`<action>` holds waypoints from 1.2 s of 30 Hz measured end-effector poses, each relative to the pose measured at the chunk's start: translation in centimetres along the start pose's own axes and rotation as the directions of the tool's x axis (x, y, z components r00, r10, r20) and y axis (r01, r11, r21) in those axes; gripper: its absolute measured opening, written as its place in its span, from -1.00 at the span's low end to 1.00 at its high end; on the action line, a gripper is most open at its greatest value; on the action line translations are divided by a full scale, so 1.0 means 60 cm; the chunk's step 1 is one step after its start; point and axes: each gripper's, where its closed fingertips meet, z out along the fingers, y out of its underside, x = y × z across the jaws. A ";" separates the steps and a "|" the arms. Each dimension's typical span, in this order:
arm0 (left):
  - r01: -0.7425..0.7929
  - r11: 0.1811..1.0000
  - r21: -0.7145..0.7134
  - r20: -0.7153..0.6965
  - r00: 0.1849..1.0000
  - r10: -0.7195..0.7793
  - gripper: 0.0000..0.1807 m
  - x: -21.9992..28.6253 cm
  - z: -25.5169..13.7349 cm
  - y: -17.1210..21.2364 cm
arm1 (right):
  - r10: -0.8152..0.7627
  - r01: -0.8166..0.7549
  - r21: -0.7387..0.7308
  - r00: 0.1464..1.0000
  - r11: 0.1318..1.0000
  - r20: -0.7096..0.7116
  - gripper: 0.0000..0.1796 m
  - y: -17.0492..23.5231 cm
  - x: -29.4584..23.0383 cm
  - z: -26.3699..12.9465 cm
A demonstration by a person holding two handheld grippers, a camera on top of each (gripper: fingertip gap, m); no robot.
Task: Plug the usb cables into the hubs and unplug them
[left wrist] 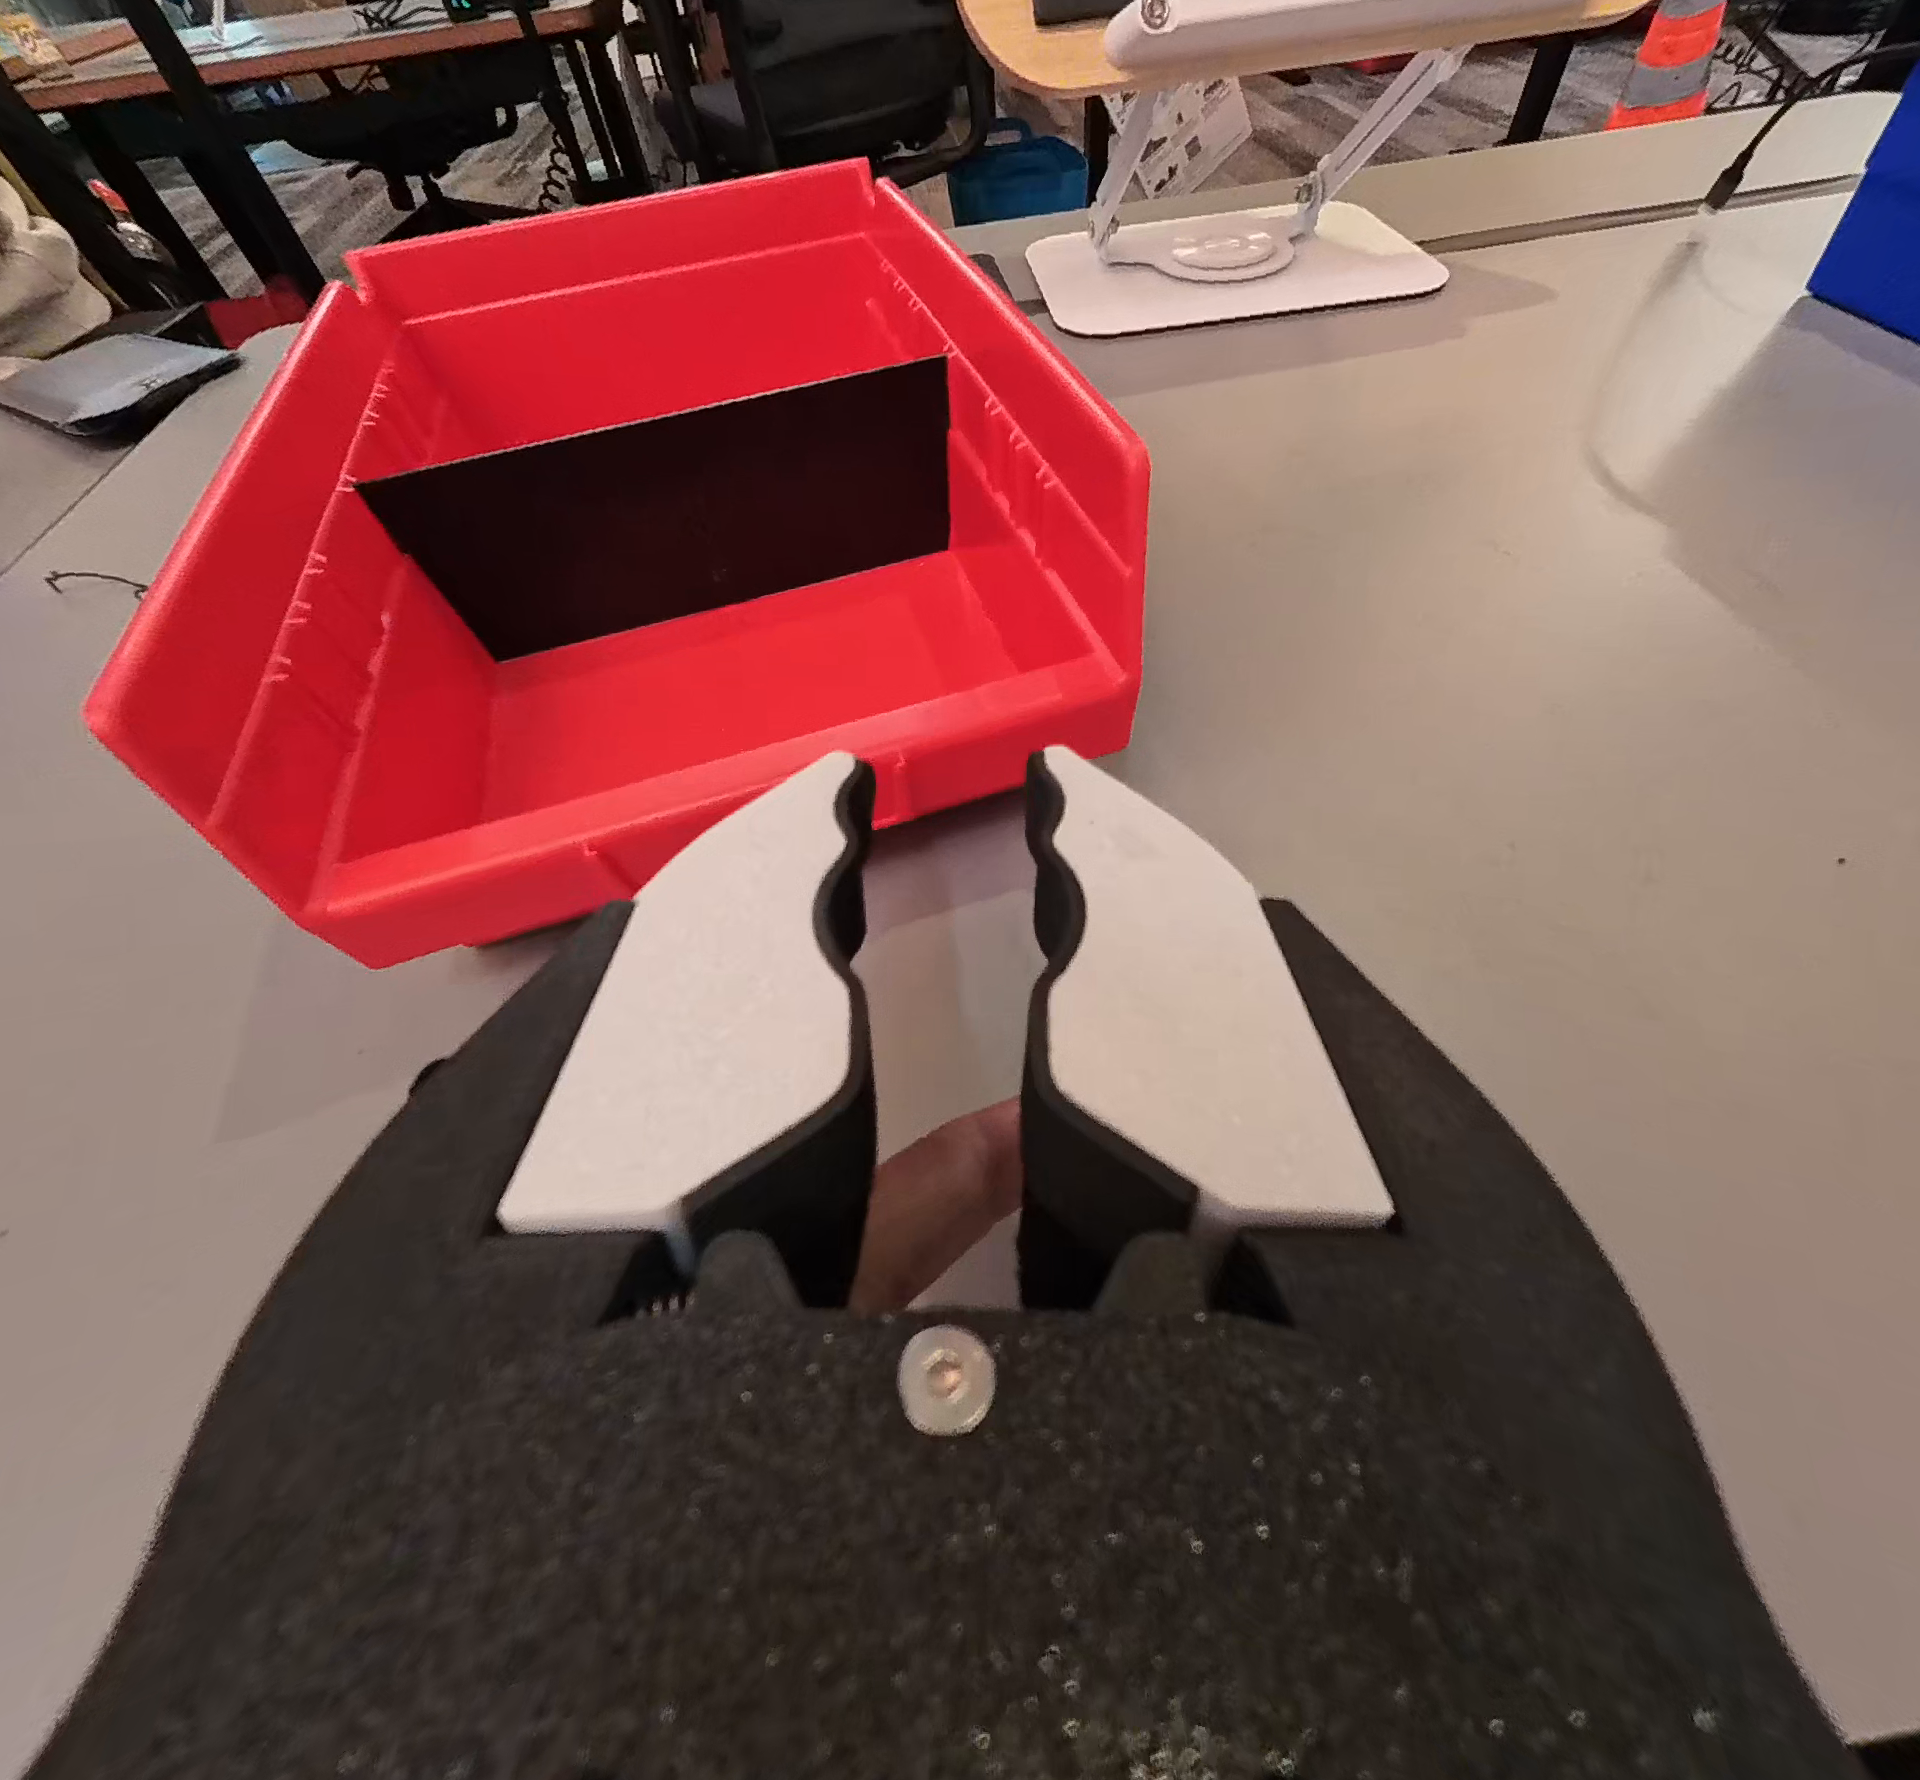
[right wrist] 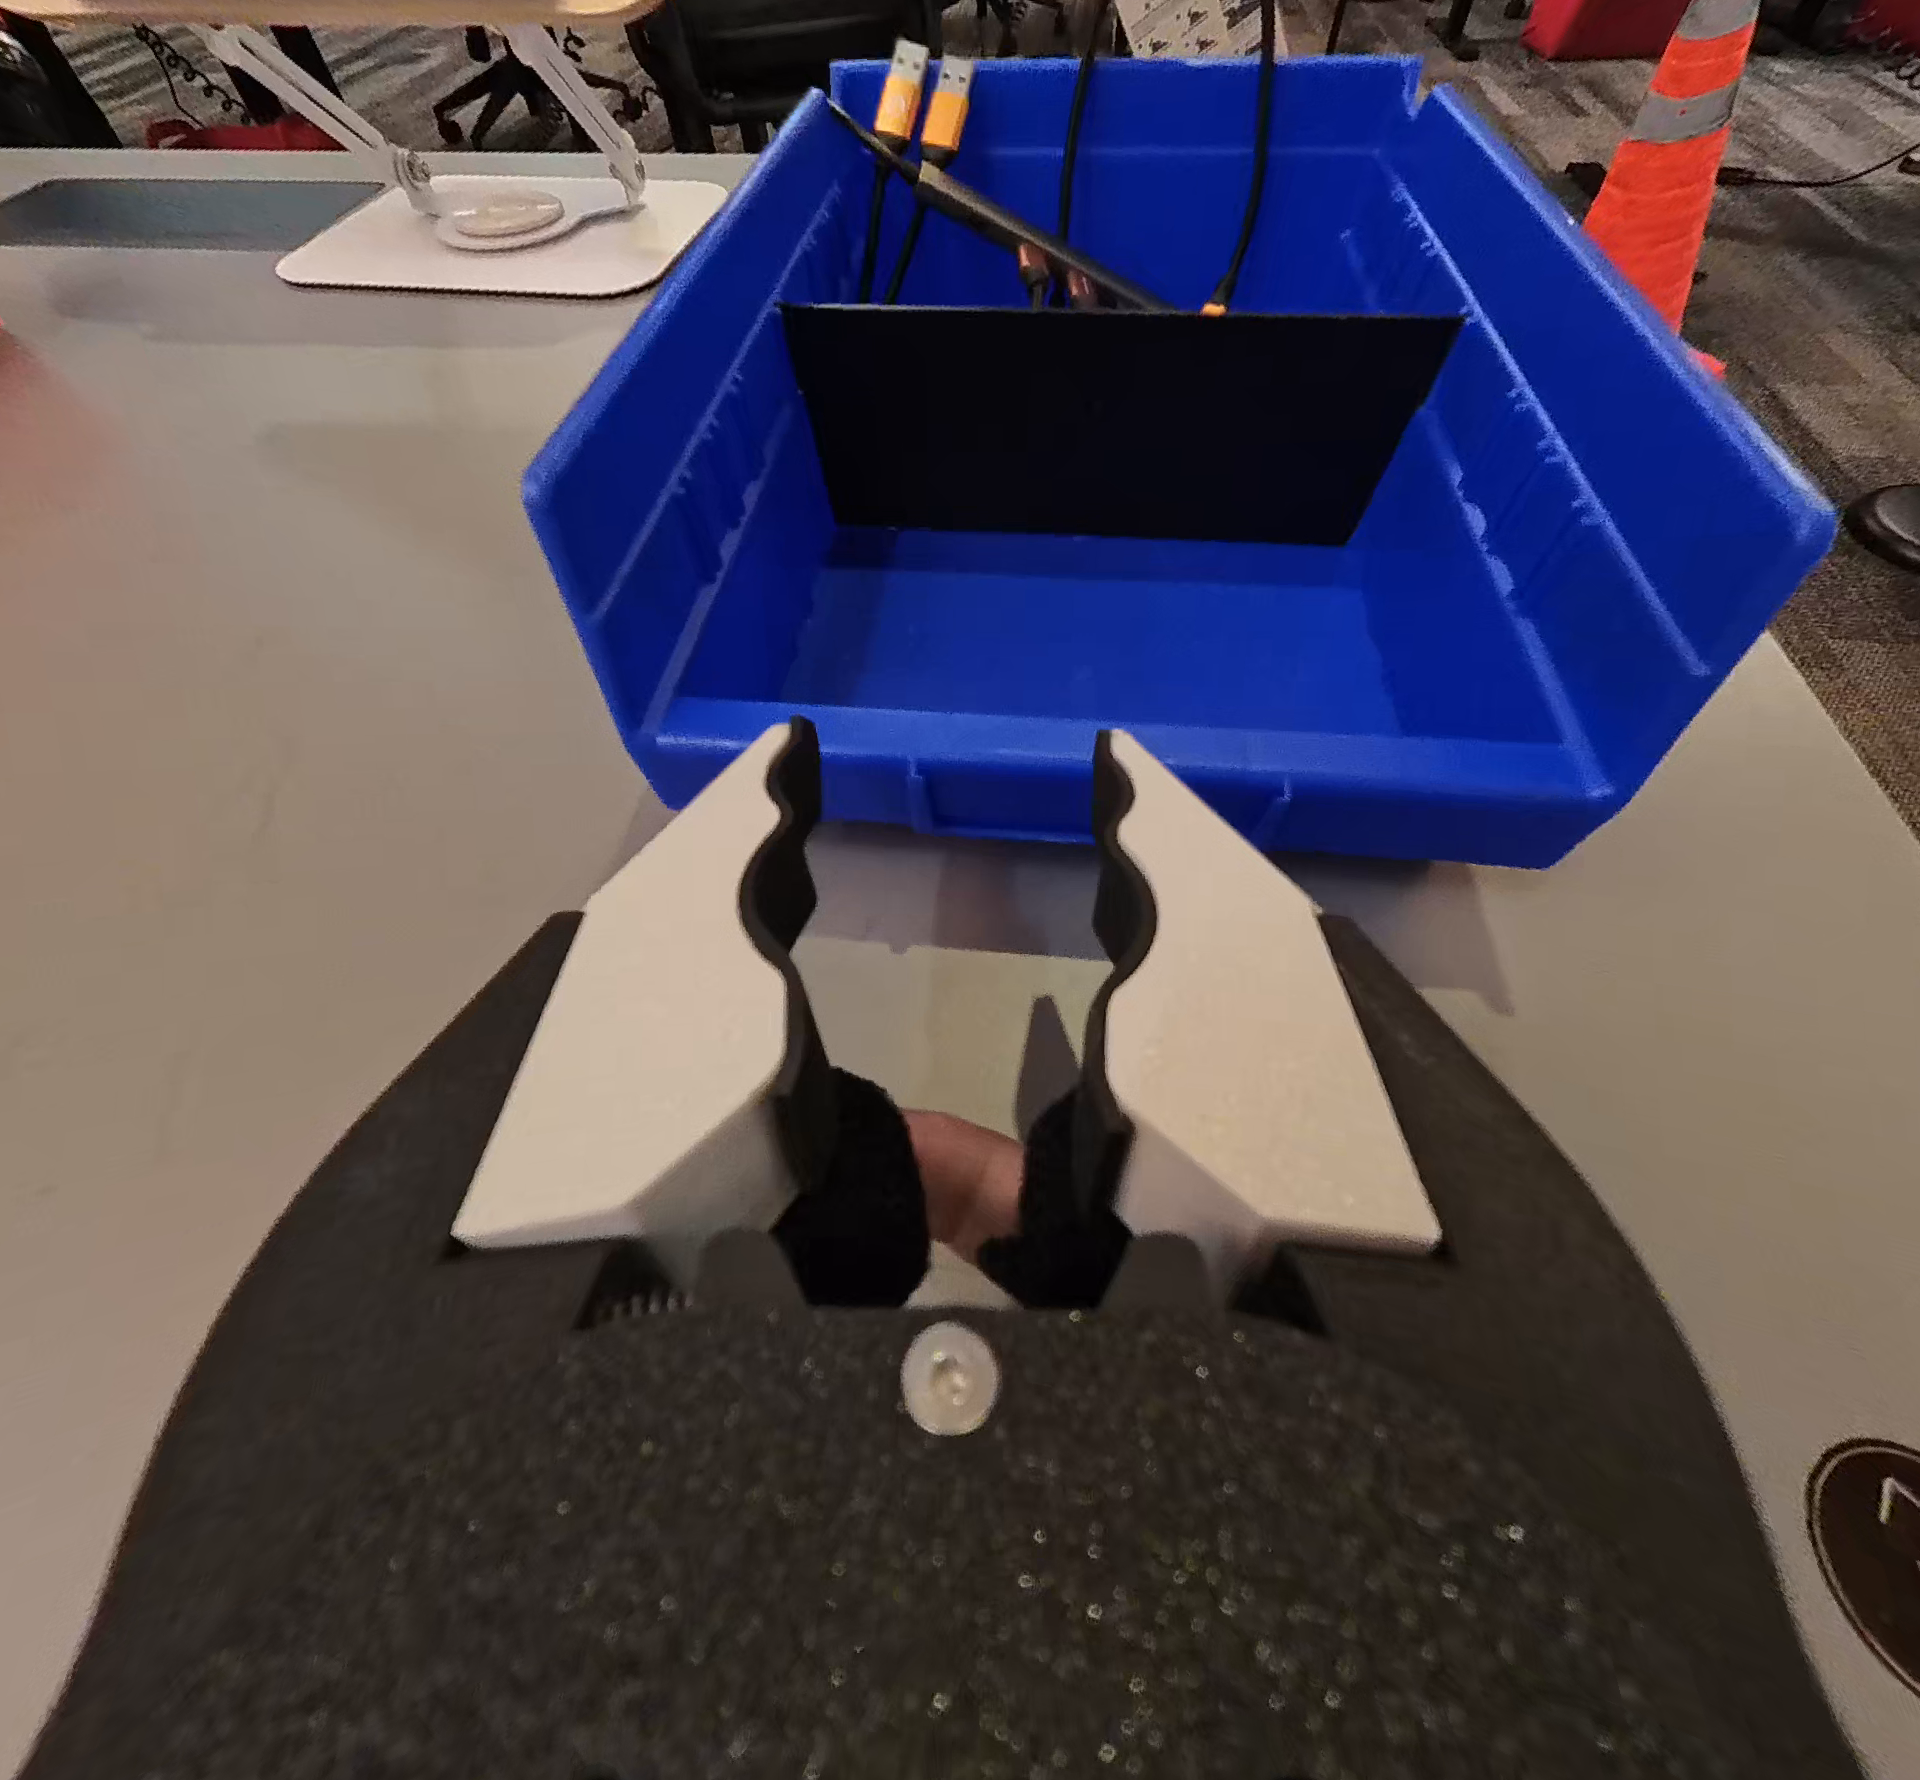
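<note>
My left tool (left wrist: 948, 785) hangs just in front of the red bin (left wrist: 623, 587), its two fingers spread a little with nothing between them. The red bin sits on the grey desk (left wrist: 1455, 691), split by a black divider (left wrist: 675, 504), and both halves I can see hold nothing. My right tool (right wrist: 951, 764) is spread wider, also holding nothing, just short of the blue bin (right wrist: 1143, 650). The USB cables (right wrist: 920, 109) lie behind that bin's black divider (right wrist: 1112, 426), two orange plugs leaning up against the back left wall. A white stand (right wrist: 499, 224) sits left of the blue bin.
</note>
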 end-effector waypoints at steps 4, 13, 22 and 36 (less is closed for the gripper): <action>0.011 1.000 -0.011 0.011 1.000 -0.011 -0.68 -0.009 -0.007 0.006 | -0.016 0.014 0.035 0.998 0.999 0.060 -0.42 -0.013 -0.034 -0.001; 0.005 0.998 -0.065 0.047 0.999 -0.002 -0.64 -0.035 -0.043 0.041 | -0.104 0.097 0.055 0.983 0.994 0.149 -0.40 -0.033 -0.140 0.049; -0.017 0.997 -0.071 0.069 0.997 0.022 -0.62 -0.036 -0.081 0.053 | -0.225 0.208 0.086 0.923 0.974 0.313 -0.28 -0.034 -0.249 0.063; -0.120 0.993 0.010 -0.350 0.930 0.116 -0.60 0.258 -0.031 -0.004 | -0.229 0.163 0.227 0.926 0.960 0.301 -0.38 -0.055 -0.271 -0.038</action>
